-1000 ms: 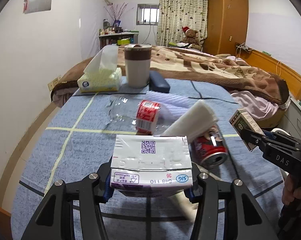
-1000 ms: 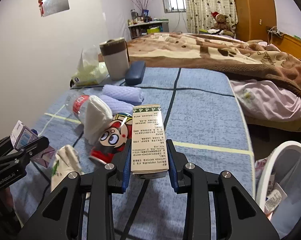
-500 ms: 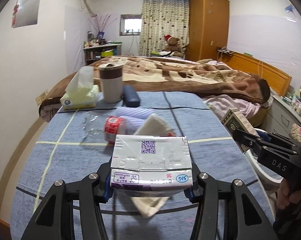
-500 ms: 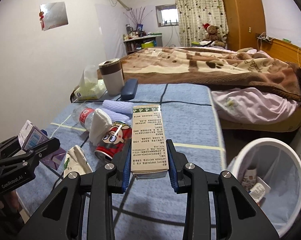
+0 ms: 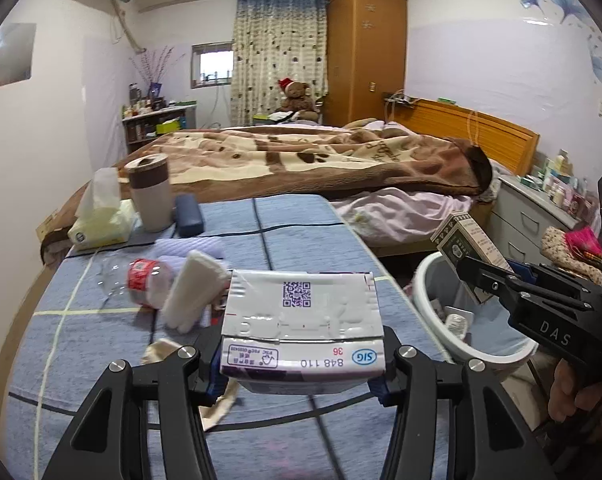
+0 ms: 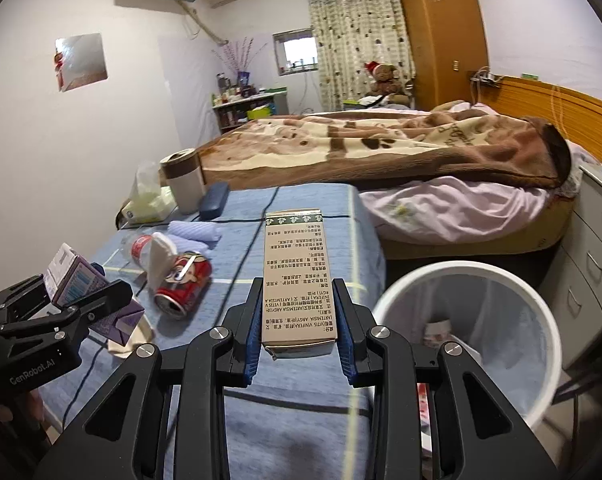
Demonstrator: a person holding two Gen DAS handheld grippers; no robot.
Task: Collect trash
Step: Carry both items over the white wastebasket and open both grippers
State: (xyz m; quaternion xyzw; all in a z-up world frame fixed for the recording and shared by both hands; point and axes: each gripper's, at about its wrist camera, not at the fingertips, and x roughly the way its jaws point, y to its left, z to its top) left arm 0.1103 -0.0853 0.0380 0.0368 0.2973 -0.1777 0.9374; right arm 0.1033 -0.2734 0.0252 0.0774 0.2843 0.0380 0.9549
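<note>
My left gripper is shut on a purple-and-white drink carton, held above the blue table's right part. My right gripper is shut on a long beige box with printed text; in the left wrist view that box hangs over the white trash bin. The bin stands on the floor right of the table and holds some scraps. On the table lie a red can, a crushed clear bottle with a red label, a white pad and a crumpled wrapper.
At the table's far end stand a tissue box, a brown-and-white cup and a dark blue case. A folded lilac cloth lies nearby. A bed with a brown blanket is beyond; drawers are right of the bin.
Both grippers have moved to the right and risen a little with their loads. The trash bin has come into full view at the right, and the can and bottle have slid left.
</note>
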